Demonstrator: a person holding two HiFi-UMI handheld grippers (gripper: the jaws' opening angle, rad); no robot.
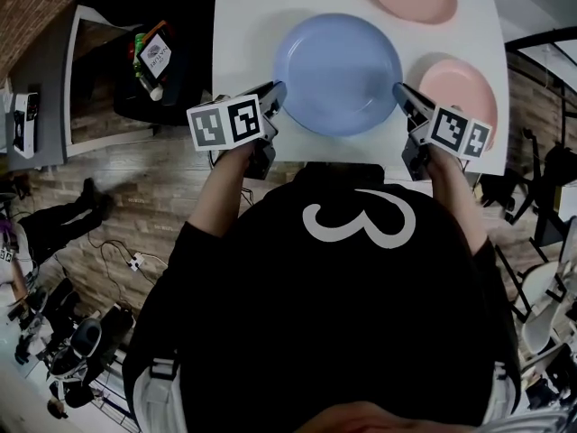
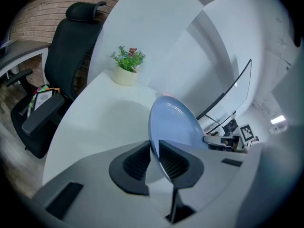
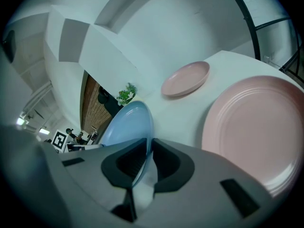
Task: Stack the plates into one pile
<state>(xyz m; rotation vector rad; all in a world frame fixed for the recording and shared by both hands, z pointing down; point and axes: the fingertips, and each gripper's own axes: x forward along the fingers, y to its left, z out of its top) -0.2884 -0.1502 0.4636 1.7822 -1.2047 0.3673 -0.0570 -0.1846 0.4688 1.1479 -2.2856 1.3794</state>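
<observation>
Person's left hand-held gripper (image 1: 278, 89) pinching the blue plate (image 1: 338, 72) by one rim, right hand-held gripper (image 1: 399, 92) pinching the opposite rim, plate hanging between them over the desk (image 1: 242, 34)

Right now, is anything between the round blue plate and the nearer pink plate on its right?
Nothing visible does. The round blue plate is clamped at opposite rims by the left gripper and right gripper; only bare white table separates it from the nearer pink plate.
</observation>
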